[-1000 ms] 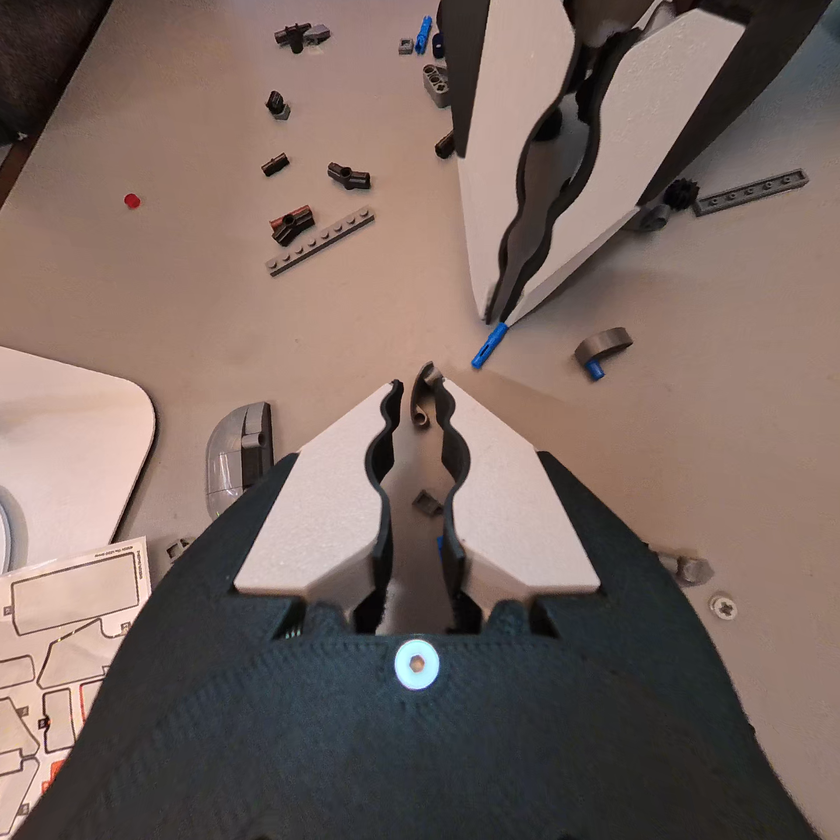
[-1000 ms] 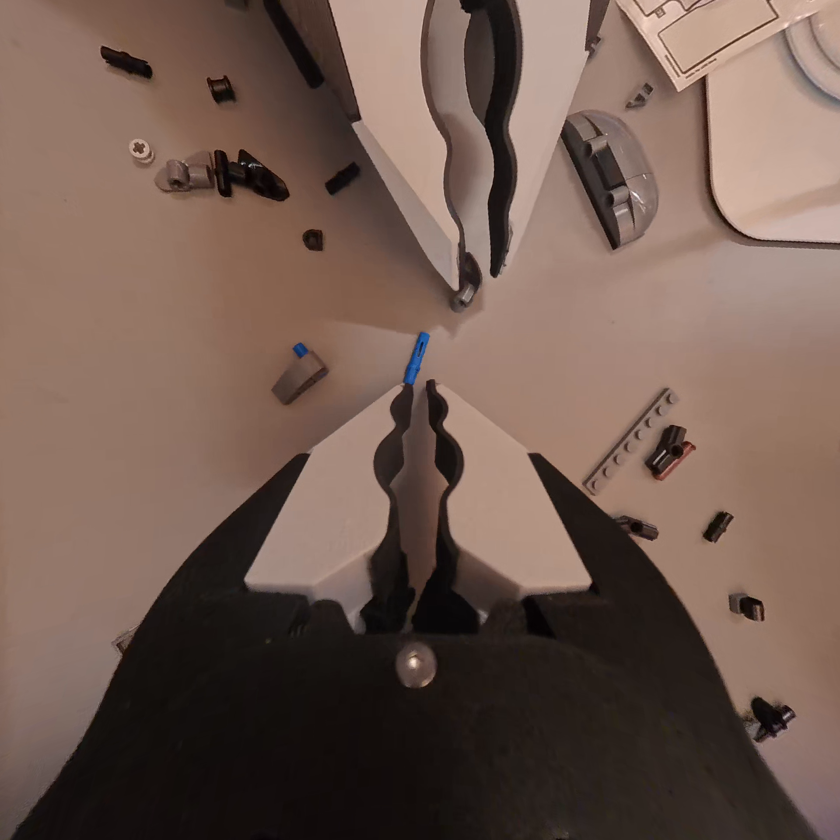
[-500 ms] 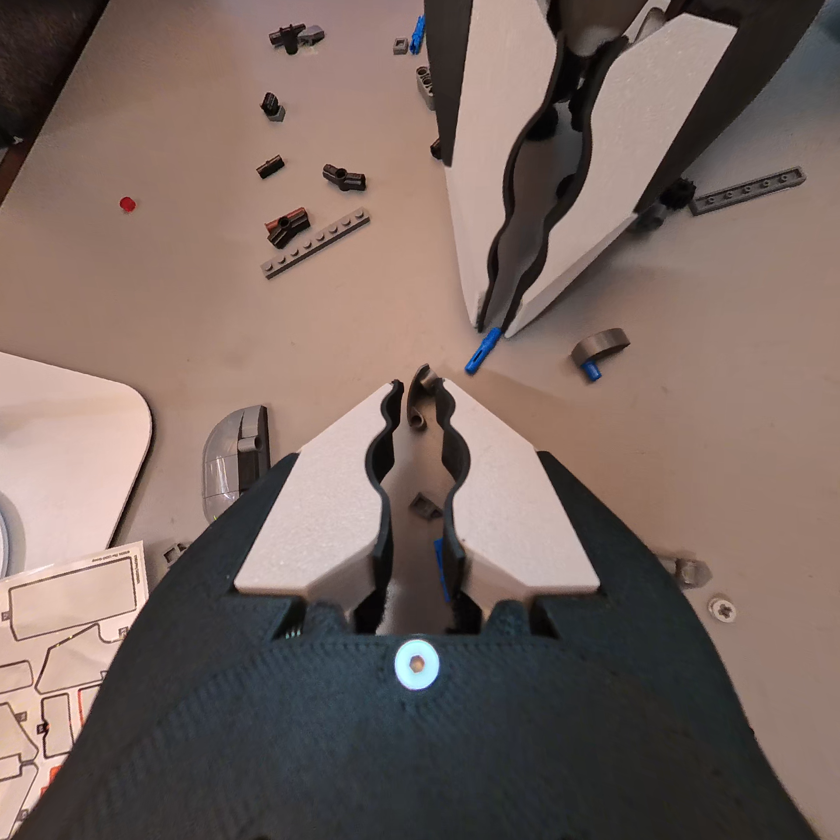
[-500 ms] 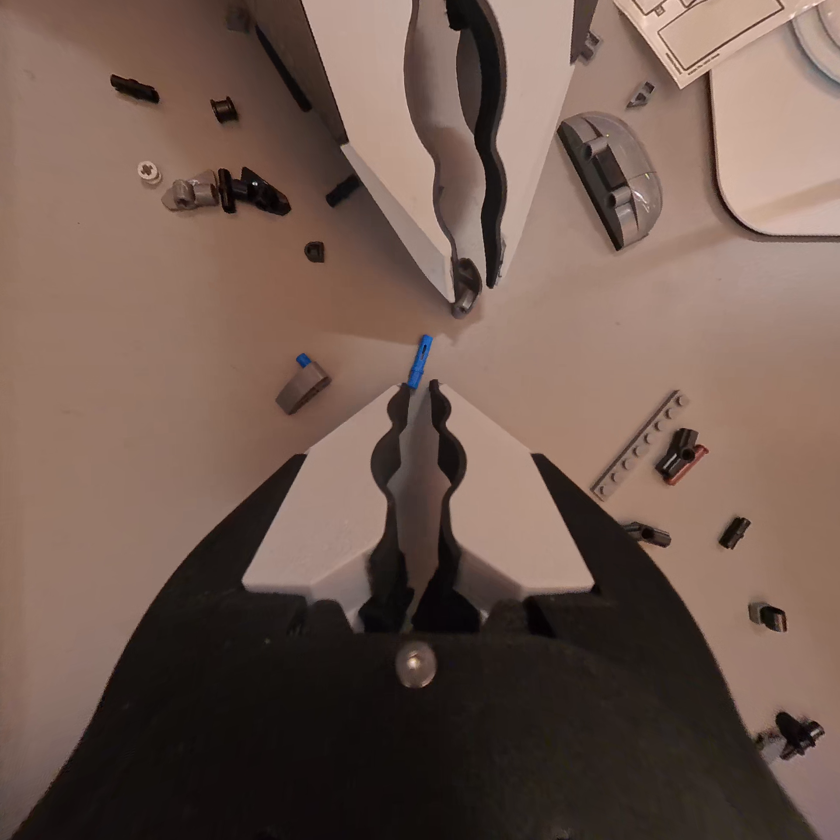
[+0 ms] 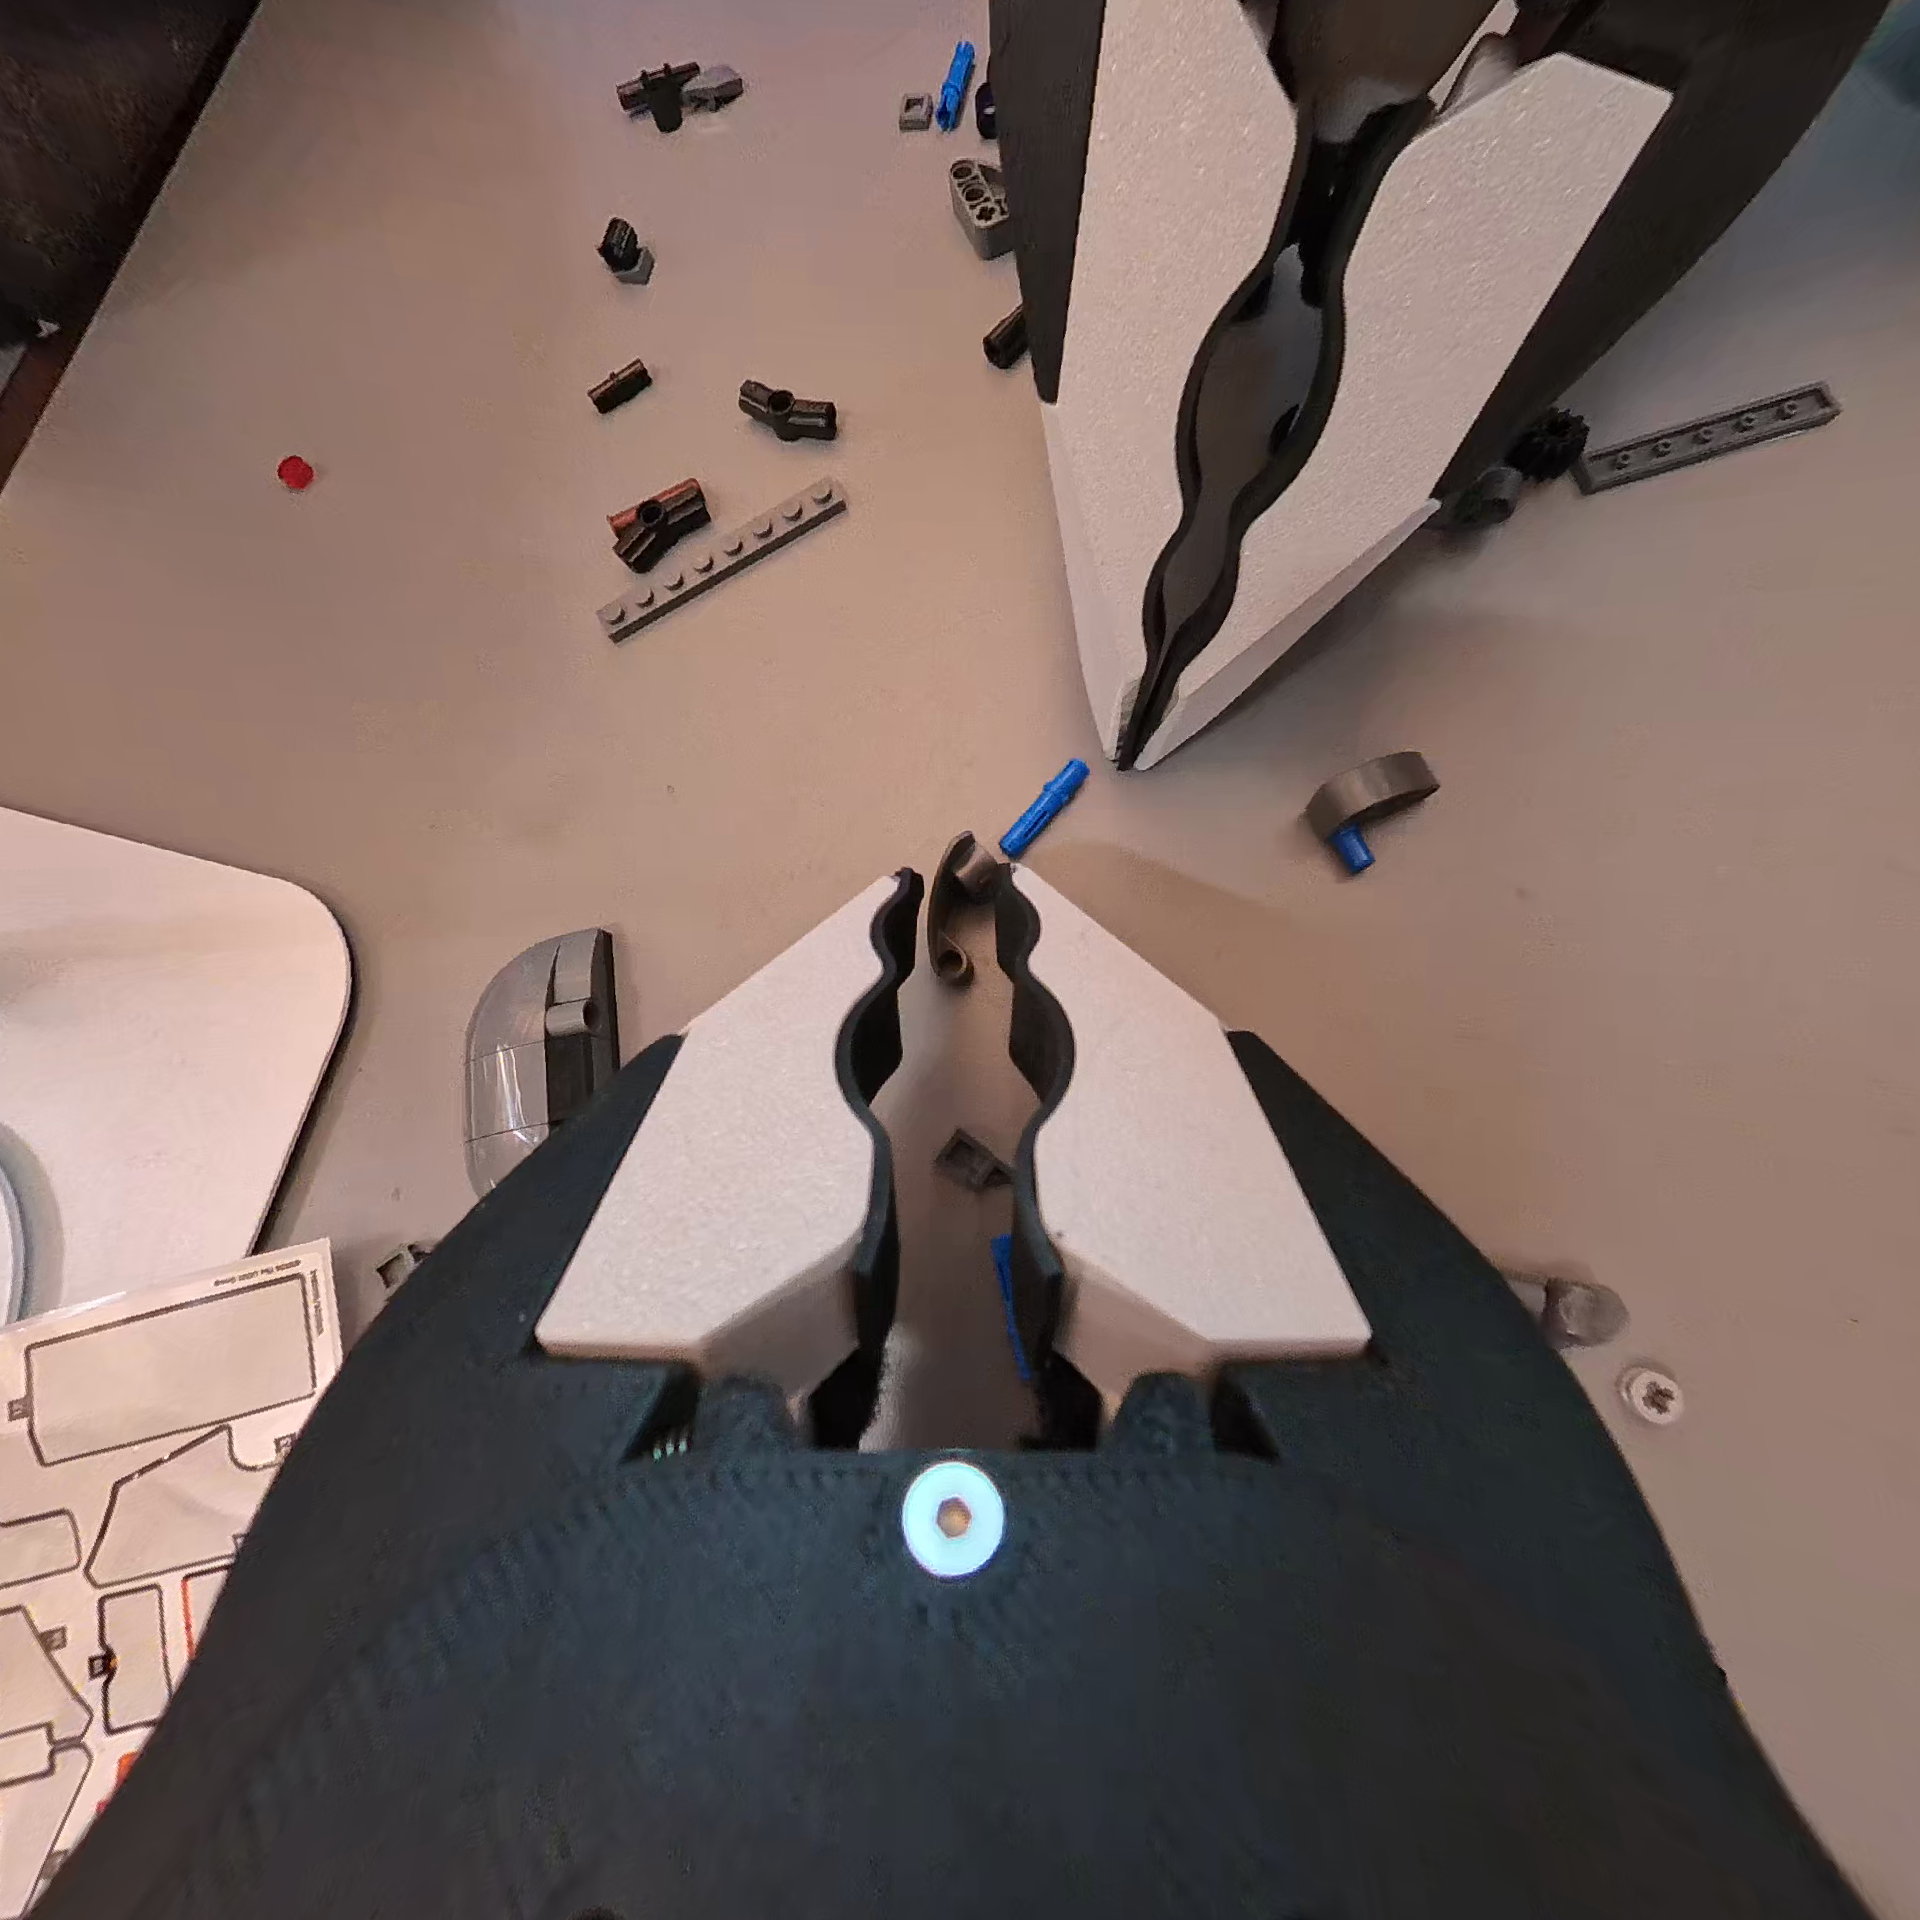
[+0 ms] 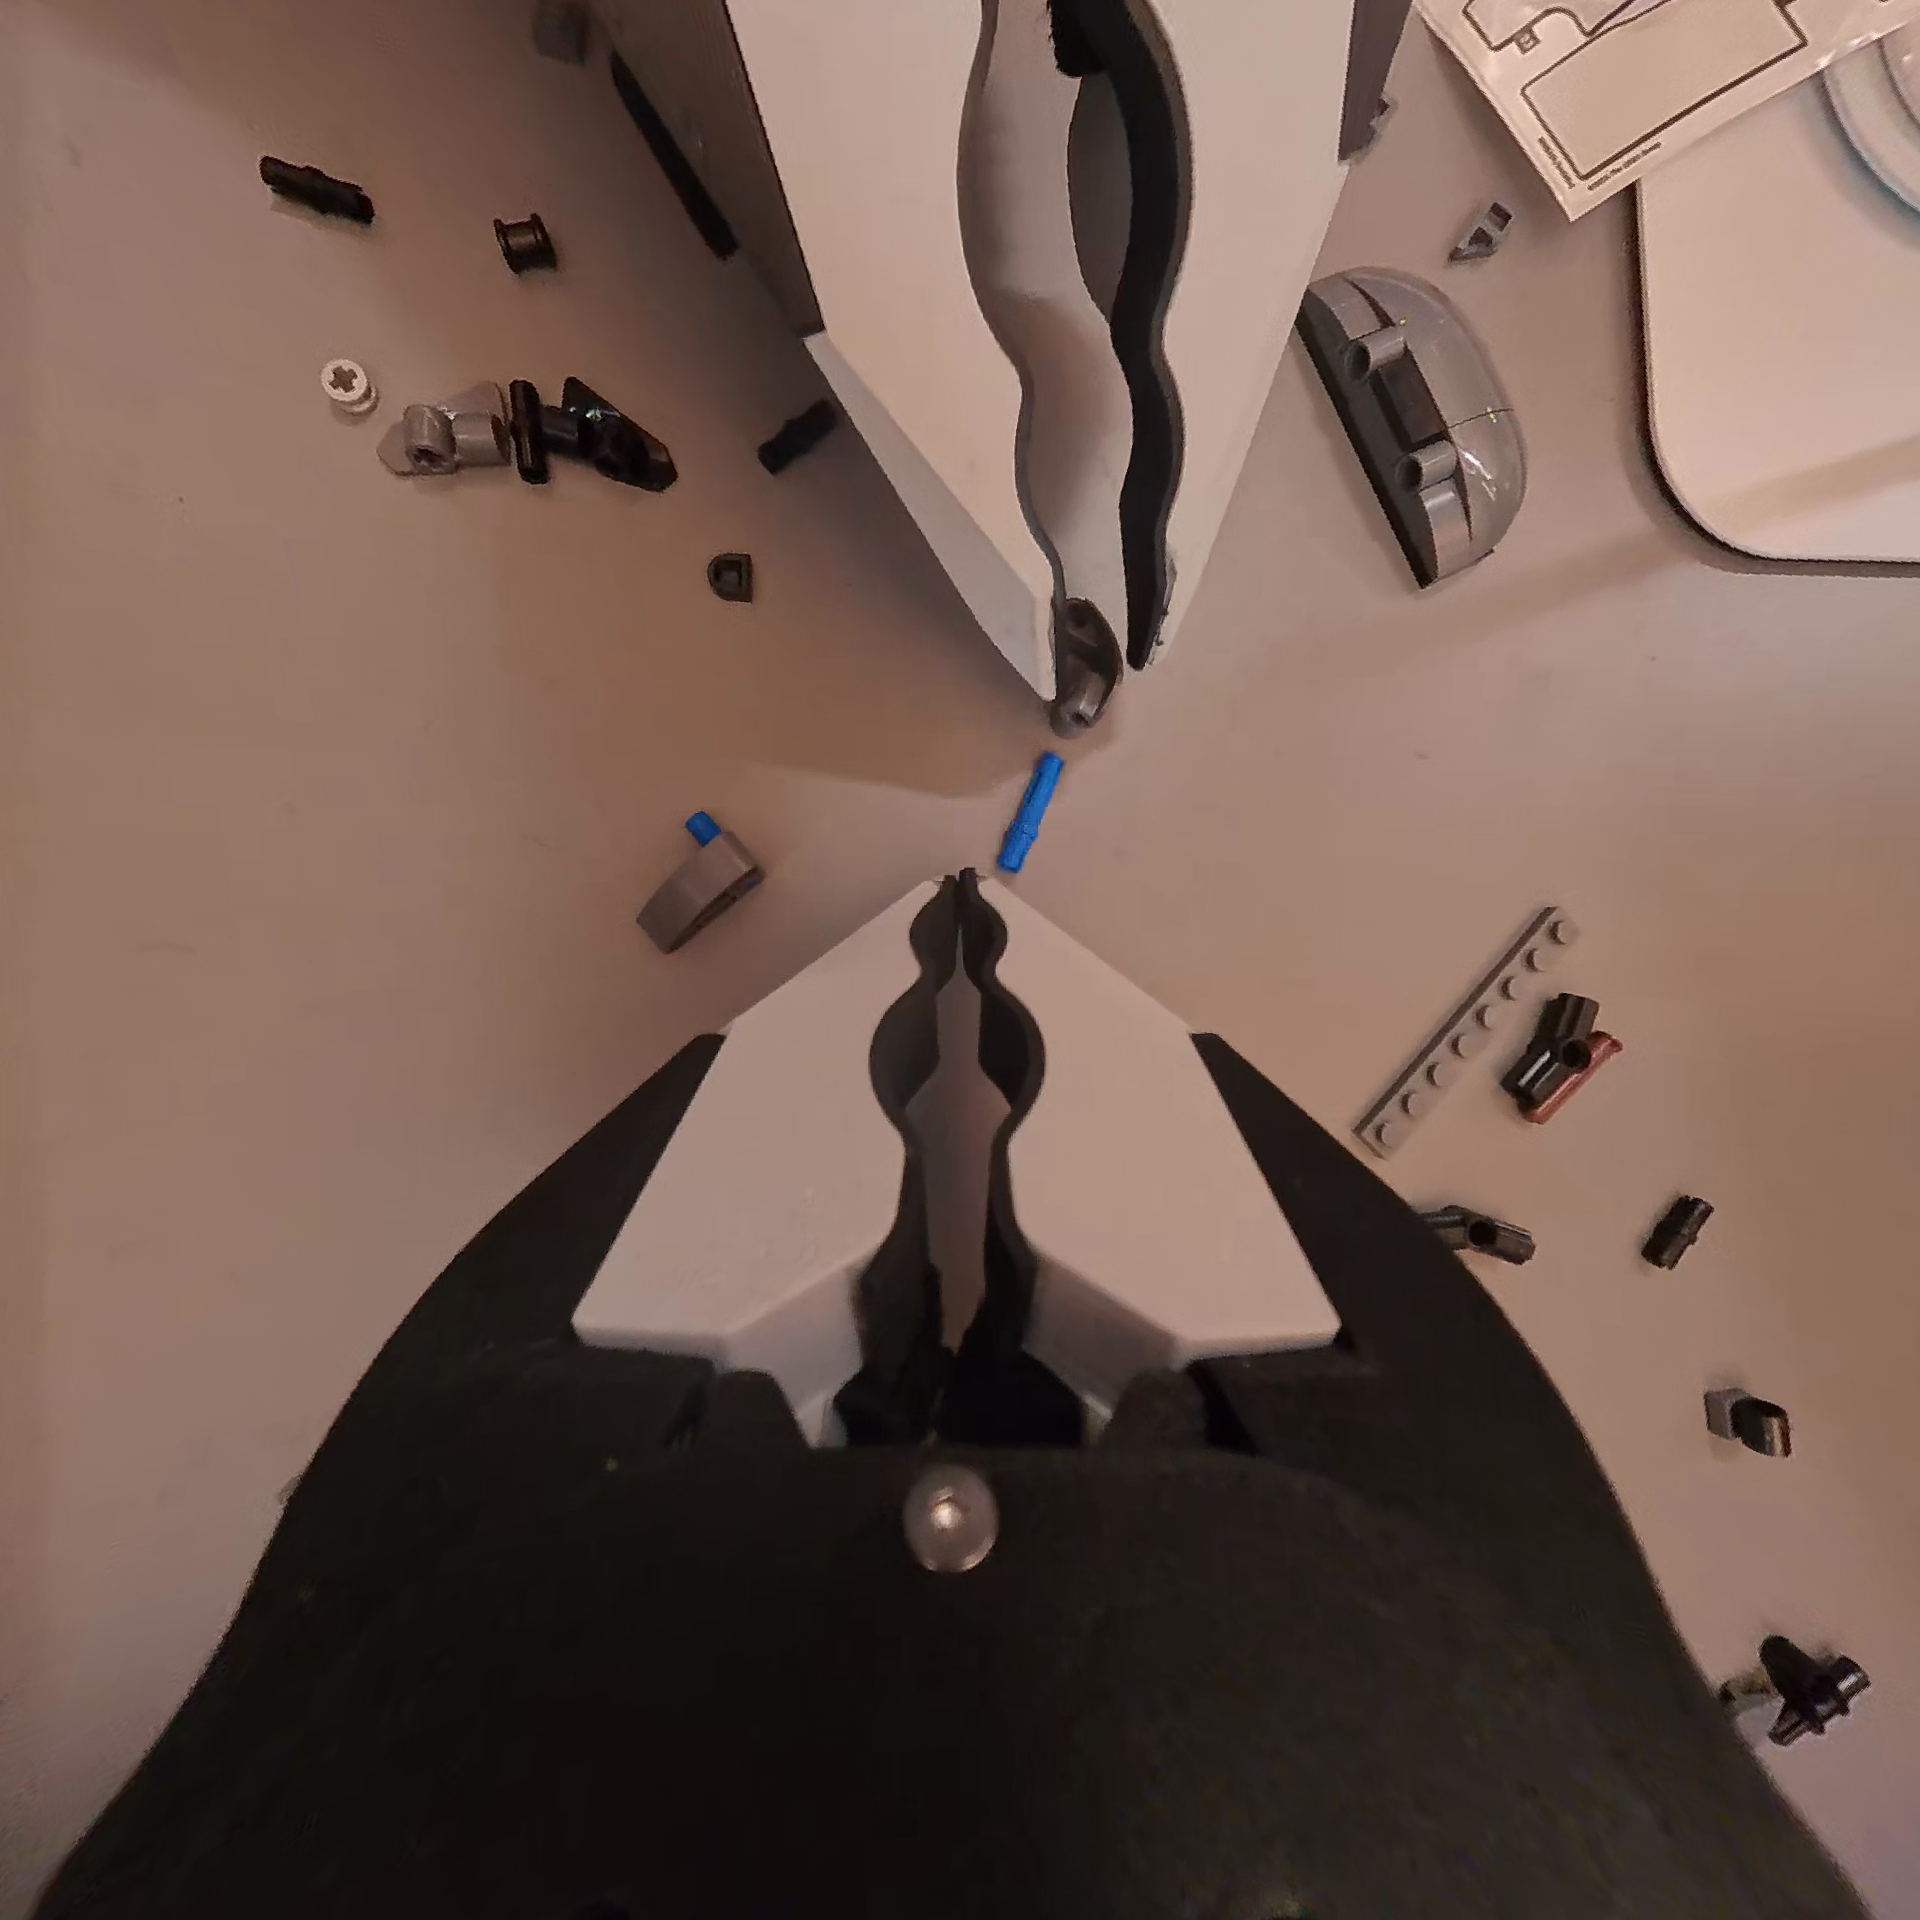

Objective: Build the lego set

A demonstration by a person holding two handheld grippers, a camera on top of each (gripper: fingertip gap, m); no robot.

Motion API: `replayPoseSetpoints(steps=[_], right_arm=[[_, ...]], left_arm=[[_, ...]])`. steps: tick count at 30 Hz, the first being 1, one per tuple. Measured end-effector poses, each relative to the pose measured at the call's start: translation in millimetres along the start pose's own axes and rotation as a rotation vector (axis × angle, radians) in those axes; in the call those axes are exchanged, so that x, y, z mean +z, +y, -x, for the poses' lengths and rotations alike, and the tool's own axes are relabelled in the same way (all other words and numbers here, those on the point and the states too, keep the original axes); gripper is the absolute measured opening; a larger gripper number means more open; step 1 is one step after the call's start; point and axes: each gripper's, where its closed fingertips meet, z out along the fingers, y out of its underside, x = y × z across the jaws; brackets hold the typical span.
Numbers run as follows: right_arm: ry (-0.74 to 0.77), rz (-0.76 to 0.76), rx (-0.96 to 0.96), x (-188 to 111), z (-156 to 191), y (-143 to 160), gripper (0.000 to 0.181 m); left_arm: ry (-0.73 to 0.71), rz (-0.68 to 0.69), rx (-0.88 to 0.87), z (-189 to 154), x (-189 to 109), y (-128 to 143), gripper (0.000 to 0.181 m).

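My left gripper (image 5: 961, 883) is shut on a small dark grey curved lego piece (image 5: 956, 904) at its fingertips, just above the table. A blue pin (image 5: 1044, 805) lies loose on the table right in front of it. My right gripper (image 6: 961, 881) is shut and empty, its tips just left of the blue pin (image 6: 1032, 810). It faces the left gripper (image 6: 1101, 665), which holds the grey piece (image 6: 1086, 670). In the left wrist view the right gripper (image 5: 1132, 753) points down at the table beside the pin.
A grey slope piece with a blue pin (image 6: 701, 883) lies left of my right gripper. A long grey plate (image 5: 722, 561), several small black connectors, a curved grey assembly (image 5: 540, 1049), a white board (image 5: 156, 1018) and a sticker sheet (image 5: 135, 1475) lie around. The grippers' ends are close to 4 cm from one another. The long grey plate (image 5: 722, 561) is about equally far from each gripper, around 10 cm. My right wrist view (image 6: 1469, 1024) looks at it from another angle.
The right gripper's jaws have closed from slightly apart, with nothing in them. The blue pin now lies free just beside the tips. The left gripper still holds the grey piece.
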Motion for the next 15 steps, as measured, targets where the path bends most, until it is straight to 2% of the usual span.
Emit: replayPoseSetpoints(steps=[15], right_arm=[[0.005, 0.006, -0.009, -2.4, -0.7, 1.9, 0.0]], left_arm=[[0.01, -0.018, 0.03, -4.5, -0.9, -4.3, 0.012]])
